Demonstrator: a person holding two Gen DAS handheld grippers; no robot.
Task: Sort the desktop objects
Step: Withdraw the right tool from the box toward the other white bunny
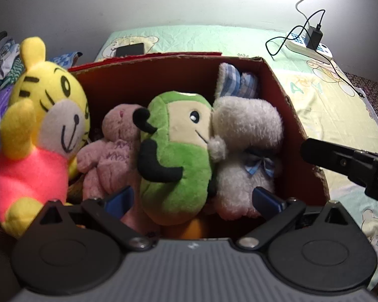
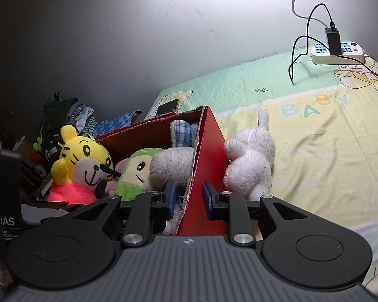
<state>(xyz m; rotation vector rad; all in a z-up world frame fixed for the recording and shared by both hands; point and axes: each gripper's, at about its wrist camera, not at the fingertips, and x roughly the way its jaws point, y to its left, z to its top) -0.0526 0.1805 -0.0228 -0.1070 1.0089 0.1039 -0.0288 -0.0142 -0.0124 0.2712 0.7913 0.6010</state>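
A red cardboard box stands on the bed sheet, filled with plush toys. A yellow tiger leans at its left end. Beside it sit a pink toy, a green monkey and a white toy with a blue bow. My left gripper hangs open over the box, with the green monkey between its fingers and not pinched. My right gripper is shut on the box's right wall. A white plush lies outside, against that wall.
A power strip with a black charger and cables lies at the far right of the sheet. A phone lies behind the box. Clothes are piled to the left. The wall runs close behind.
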